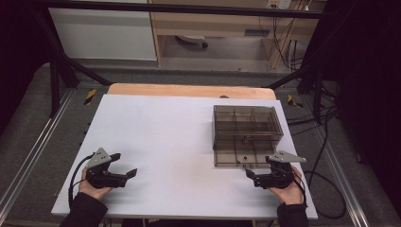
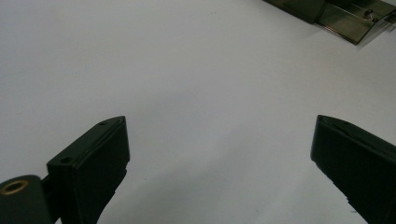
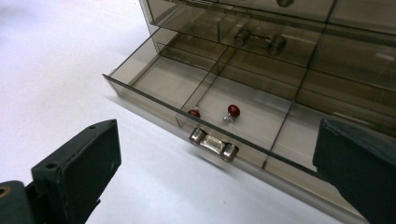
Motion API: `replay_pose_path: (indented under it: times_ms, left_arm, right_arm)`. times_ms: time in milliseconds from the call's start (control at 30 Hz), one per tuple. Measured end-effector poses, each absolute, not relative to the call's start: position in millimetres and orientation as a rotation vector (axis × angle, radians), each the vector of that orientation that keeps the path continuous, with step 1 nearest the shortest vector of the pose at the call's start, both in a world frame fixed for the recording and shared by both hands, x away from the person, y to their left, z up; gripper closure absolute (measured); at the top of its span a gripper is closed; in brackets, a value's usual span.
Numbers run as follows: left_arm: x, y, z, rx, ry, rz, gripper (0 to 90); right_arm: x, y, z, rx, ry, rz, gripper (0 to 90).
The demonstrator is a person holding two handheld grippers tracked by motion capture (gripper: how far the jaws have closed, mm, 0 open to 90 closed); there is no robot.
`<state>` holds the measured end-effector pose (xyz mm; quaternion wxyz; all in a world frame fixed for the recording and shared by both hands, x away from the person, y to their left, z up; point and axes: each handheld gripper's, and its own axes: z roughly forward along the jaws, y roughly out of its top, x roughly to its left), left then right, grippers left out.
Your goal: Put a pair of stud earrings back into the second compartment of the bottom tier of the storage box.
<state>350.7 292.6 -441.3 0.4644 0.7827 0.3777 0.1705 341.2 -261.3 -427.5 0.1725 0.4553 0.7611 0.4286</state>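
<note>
**Two open tools wait by a see-through drawer box**

The right tool (image 1: 259, 176) sits low at the near right of the white tabletop (image 1: 161, 142). A hand (image 1: 289, 190) holds it from behind. Its two black jaws stand wide apart and hold nothing. In the right gripper view the jaws point at the bottom drawer (image 3: 224, 116) of a smoky brown drawer box (image 1: 246, 135). The drawer is pulled out a bit. It has thin walls that split it into small parts. A shiny metal handle (image 3: 213, 144) is on the drawer's front, near the jaws but not touching them. Just behind the handle, inside the drawer, lie two little red balls (image 3: 232, 111) with small silver ends. They are close to each other. Another drawer above has its own metal handle (image 3: 259, 40).

The left tool (image 1: 124, 166) is at the near left of the tabletop, well apart from the box. A hand (image 1: 92, 188) holds it too. Its jaws are also wide apart and empty. In the left gripper view there is bare white tabletop between them, and a corner of the drawer box (image 2: 348, 18) shows far off at the top right.
</note>
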Motion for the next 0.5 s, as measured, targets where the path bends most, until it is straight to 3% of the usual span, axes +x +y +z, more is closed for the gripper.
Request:
replay_pose_path:
  times_ms: [500]
  left_arm:
    - [350.7,291.9,-441.6,1.923,0.927,0.415,4.6]
  right_arm:
    - [336.1,-265.9,-431.1,1.293,2.163,1.211,1.6]
